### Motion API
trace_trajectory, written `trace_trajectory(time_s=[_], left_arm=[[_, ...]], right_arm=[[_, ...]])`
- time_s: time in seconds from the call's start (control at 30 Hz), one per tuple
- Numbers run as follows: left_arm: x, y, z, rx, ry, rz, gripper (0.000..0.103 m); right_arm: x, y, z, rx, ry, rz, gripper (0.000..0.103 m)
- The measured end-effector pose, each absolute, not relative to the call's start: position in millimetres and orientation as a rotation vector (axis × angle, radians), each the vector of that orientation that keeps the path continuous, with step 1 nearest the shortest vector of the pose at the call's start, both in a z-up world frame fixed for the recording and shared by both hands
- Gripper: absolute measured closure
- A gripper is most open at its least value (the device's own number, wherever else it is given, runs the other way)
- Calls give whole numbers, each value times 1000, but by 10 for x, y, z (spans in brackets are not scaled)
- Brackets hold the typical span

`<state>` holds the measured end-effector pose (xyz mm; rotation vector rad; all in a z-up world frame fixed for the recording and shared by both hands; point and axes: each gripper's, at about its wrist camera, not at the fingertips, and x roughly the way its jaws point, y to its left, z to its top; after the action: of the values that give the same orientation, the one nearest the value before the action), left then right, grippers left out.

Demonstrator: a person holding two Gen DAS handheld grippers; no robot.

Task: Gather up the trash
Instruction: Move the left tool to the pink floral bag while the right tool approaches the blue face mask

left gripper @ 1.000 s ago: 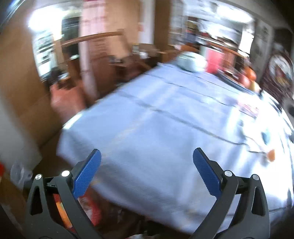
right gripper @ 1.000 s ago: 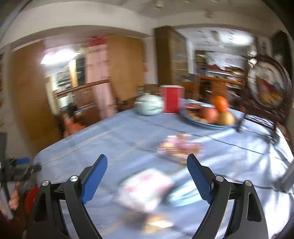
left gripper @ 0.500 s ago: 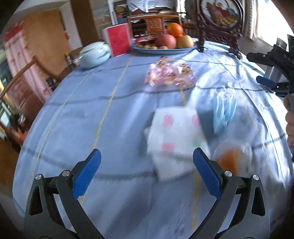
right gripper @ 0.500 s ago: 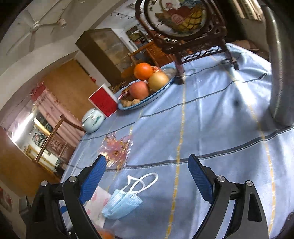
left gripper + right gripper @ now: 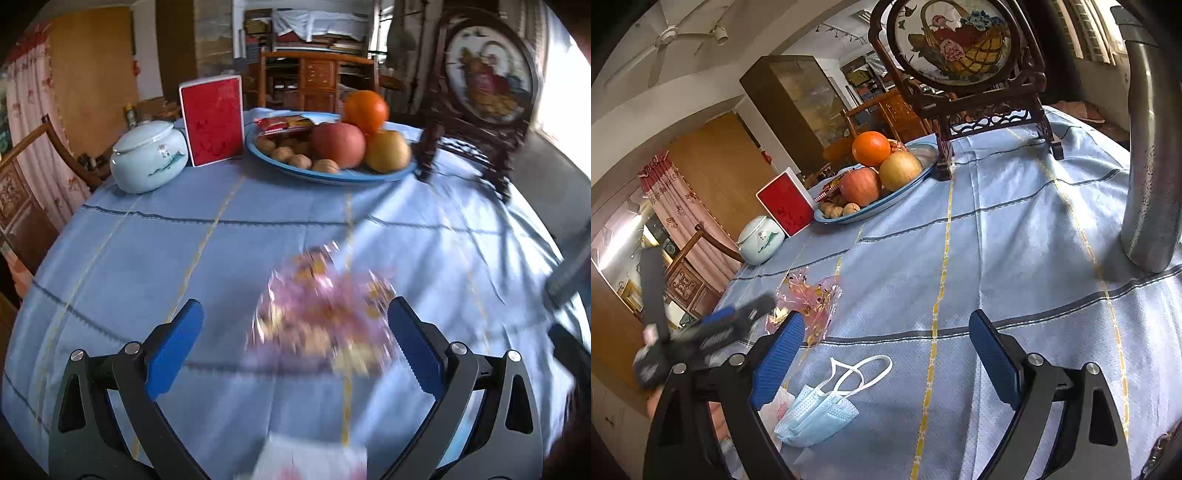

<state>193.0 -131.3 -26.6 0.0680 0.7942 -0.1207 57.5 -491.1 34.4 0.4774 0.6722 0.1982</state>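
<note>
Trash lies loose on the blue-clothed surface point(image 5: 1015, 236): a crumpled pink cellophane wrapper point(image 5: 325, 317), a used blue face mask point(image 5: 820, 410) with its white ear loops trailing, and a white floral tissue pack point(image 5: 310, 461) at the near edge. In the left wrist view the wrapper sits at about 12 o'clock from the left hand-held gripper point(image 5: 295, 343), just ahead of and between its blue pads point(image 5: 173, 347), which stand wide apart with nothing held. That lineup suggests the wrapper is the left side's target, the jaws spread wide to straddle its bulky crinkled shape; the wrapper is blurred, so contact cannot be judged.

The right hand-held gripper point(image 5: 886, 362) is likewise spread apart and empty, hovering above the cloth with the mask at about 8 o'clock, just beside its left pad. It seems poised for the mask, though it is not centred on it.

Well apart at the far side stand things that look meant to stay: a fruit plate point(image 5: 332, 177), a red box point(image 5: 212, 120), a pale lidded jar point(image 5: 147, 157) and a framed ornament point(image 5: 960, 48).

No bin shows in either view.
</note>
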Motion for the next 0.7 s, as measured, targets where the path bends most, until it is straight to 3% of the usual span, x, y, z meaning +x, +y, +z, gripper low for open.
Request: trace_trajectory(time_s=[0.33, 0.4, 0.43, 0.47, 0.5, 0.57, 0.7], left_arm=[[2362, -1132, -691, -118, 942, -247, 10], [2311, -1172, -665, -103, 946, -312, 50], [2296, -1198, -657, -114, 950, -335, 55], [2270, -1216, -640, -133, 946, -357, 75], [2208, -1224, -611, -145, 948, -381, 82], [2071, -1193, -547, -145, 938, -382, 88], [1696, -922, -406, -110, 879, -352, 89]], right_arm=[[638, -4815, 279, 436, 704, 199, 14], [647, -4780, 279, 413, 705, 196, 14], [646, -4767, 281, 401, 704, 194, 14], [641, -4754, 283, 389, 702, 189, 14], [639, -4749, 286, 383, 701, 190, 14], [624, -4740, 296, 379, 697, 199, 15], [595, -4701, 316, 376, 695, 222, 15]])
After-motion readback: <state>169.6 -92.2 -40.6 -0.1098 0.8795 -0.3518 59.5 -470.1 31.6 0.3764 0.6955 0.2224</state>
